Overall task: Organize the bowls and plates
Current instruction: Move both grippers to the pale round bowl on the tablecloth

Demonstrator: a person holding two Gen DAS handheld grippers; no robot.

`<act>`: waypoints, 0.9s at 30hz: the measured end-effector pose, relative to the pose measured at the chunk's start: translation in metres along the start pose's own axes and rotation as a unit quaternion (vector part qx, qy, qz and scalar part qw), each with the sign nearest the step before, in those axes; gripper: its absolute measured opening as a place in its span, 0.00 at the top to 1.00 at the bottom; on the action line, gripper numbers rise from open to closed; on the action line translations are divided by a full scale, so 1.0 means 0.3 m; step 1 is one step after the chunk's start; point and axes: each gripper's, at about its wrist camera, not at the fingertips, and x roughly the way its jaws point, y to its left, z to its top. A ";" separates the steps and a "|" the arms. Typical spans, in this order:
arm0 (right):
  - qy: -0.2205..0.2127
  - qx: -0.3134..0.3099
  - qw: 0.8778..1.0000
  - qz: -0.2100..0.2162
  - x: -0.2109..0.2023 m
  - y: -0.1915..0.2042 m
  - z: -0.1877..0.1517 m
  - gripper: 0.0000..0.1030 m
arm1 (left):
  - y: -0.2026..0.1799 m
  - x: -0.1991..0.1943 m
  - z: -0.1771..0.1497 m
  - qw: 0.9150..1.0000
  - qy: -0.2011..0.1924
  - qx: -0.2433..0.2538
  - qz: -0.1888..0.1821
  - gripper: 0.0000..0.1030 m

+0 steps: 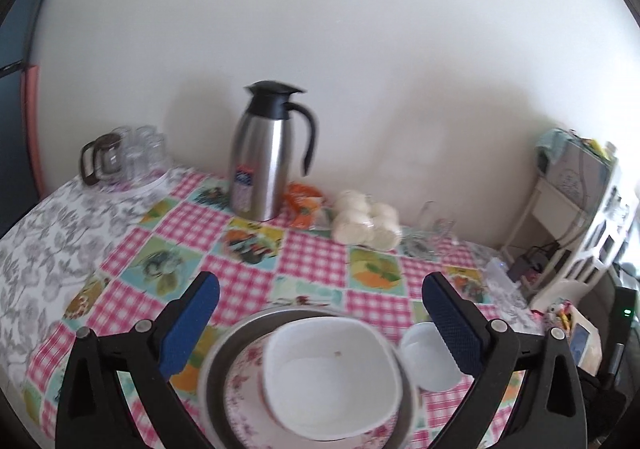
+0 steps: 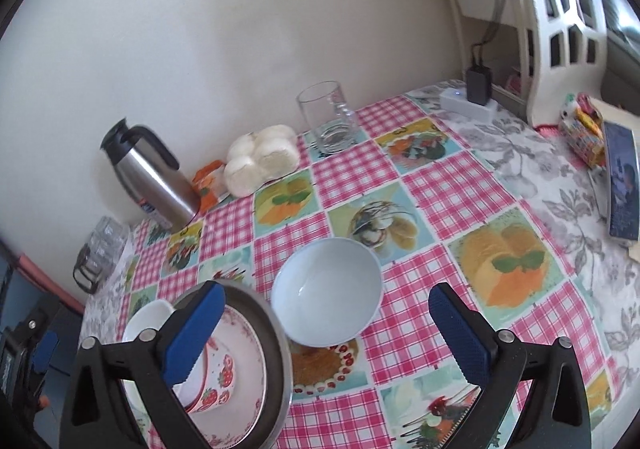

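- Both our sets of jaws are spread wide, left gripper (image 1: pixel 320 319) and right gripper (image 2: pixel 326 329), nothing pinched.
- Metal tray (image 1: pixel 224 333) on the checked tablecloth (image 1: pixel 312 261) holds a flowered plate (image 1: pixel 244 385); a strawberry bowl (image 1: pixel 332 377) sits in it, mouth up.
- Pale blue bowl (image 2: pixel 326 291) stands upright beside the tray, empty.
- Steel jug (image 1: pixel 266 153) waits by the wall.

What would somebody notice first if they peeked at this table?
Probably the bright pink checked tablecloth with its fruit pictures, covering most of the table. Next the shiny steel thermos jug standing at the back by the wall, beside a bag of white buns. Up close sits a stack: a strawberry bowl in a flowery plate on a metal dish, and a pale blue bowl alone beside it.
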 end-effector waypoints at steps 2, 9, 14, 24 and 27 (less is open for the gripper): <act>-0.001 0.008 1.000 -0.014 0.004 -0.035 0.007 0.00 | -0.054 0.004 0.000 1.000 0.004 0.018 -0.021 0.02; 0.003 0.043 0.998 -0.054 0.023 -0.167 0.027 0.00 | -0.233 0.055 -0.038 0.994 0.039 0.086 -0.059 0.02; 0.010 0.059 0.995 -0.077 0.039 -0.232 0.035 0.00 | -0.297 0.123 -0.068 0.988 0.090 0.095 -0.078 0.02; 0.027 0.085 0.992 -0.090 0.074 -0.311 0.045 0.00 | -0.422 0.250 -0.122 0.975 0.156 0.121 -0.099 0.02; 0.034 0.095 0.991 -0.090 0.087 -0.333 0.044 0.00 | -0.449 0.283 -0.142 0.972 0.167 0.130 -0.101 0.02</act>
